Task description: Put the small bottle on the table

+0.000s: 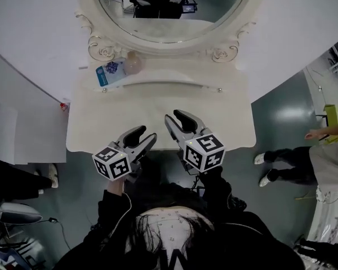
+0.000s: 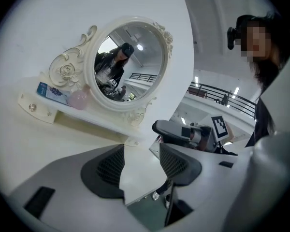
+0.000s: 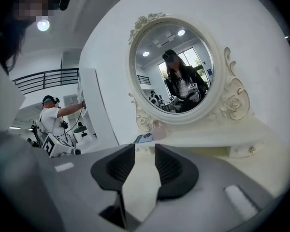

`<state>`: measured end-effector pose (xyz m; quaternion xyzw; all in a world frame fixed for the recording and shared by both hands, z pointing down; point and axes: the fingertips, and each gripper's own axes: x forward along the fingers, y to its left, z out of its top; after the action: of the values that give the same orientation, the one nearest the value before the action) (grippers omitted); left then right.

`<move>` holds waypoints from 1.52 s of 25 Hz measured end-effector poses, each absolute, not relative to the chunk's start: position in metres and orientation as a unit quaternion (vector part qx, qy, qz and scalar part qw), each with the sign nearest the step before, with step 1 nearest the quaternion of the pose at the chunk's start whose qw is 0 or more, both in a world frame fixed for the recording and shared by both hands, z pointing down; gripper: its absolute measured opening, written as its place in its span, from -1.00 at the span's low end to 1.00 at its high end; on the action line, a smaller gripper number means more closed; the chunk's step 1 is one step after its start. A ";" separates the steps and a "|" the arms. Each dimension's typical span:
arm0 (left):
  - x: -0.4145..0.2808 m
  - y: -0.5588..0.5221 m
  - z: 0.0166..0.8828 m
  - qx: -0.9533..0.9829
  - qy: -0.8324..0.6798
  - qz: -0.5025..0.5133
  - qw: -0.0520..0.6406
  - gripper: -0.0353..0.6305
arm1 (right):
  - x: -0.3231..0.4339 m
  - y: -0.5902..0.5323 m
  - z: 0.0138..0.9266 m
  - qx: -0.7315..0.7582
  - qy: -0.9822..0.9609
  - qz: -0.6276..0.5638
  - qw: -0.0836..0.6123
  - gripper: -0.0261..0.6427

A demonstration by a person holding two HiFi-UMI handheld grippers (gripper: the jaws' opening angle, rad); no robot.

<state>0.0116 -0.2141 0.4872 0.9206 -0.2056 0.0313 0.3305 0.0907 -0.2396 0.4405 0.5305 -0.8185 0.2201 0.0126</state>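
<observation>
The small pink bottle (image 1: pixel 133 63) stands on the raised shelf (image 1: pixel 174 75) of the white vanity table (image 1: pixel 96 128), at the shelf's left end below the mirror. It also shows in the left gripper view as a pink bottle (image 2: pixel 79 99) and in the right gripper view as a small bottle (image 3: pixel 158 129). My left gripper (image 1: pixel 142 135) hovers over the table's near edge, open, nothing between its jaws (image 2: pixel 141 166). To its right my right gripper (image 1: pixel 178 118) is also open and empty (image 3: pixel 141 163), pointing toward the mirror. Both are well short of the bottle.
A blue box (image 1: pixel 110 72) lies on the shelf just left of the bottle. The oval mirror (image 1: pixel 169 10) with its carved frame rises behind the shelf. A person's legs (image 1: pixel 287 156) stand on the floor to the right. Another person (image 3: pixel 50 117) works in the background.
</observation>
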 end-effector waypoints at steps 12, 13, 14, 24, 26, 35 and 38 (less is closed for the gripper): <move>0.051 -0.077 0.487 0.917 -0.231 0.035 0.323 -0.21 | 0.126 -0.096 0.443 0.505 -0.831 0.233 0.004 -0.62; 0.052 -0.068 0.486 0.918 -0.230 0.038 0.321 -0.21 | 0.127 -0.090 0.443 0.507 -0.830 0.234 0.000 -0.64; 0.052 -0.060 0.486 0.919 -0.229 0.041 0.318 -0.21 | 0.127 -0.084 0.442 0.507 -0.829 0.235 -0.003 -0.67; 0.035 -0.031 0.473 0.923 -0.234 0.047 0.302 -0.21 | 0.099 -0.052 0.437 0.496 -0.836 0.237 -0.004 -0.78; 0.024 -0.027 0.473 0.924 -0.234 0.055 0.296 -0.21 | 0.086 -0.050 0.437 0.492 -0.837 0.240 -0.003 -0.78; -0.051 -0.009 0.474 0.927 -0.235 0.065 0.284 -0.21 | 0.007 -0.037 0.441 0.487 -0.838 0.246 0.008 -0.80; -0.077 -0.003 0.474 0.929 -0.230 0.066 0.284 -0.21 | -0.023 -0.028 0.442 0.488 -0.838 0.245 0.013 -0.80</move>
<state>-0.0767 -0.0027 0.4743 0.9286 -0.2298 0.0657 0.2840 -0.0225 -0.0277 0.4424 0.4882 -0.8376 0.2446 0.0135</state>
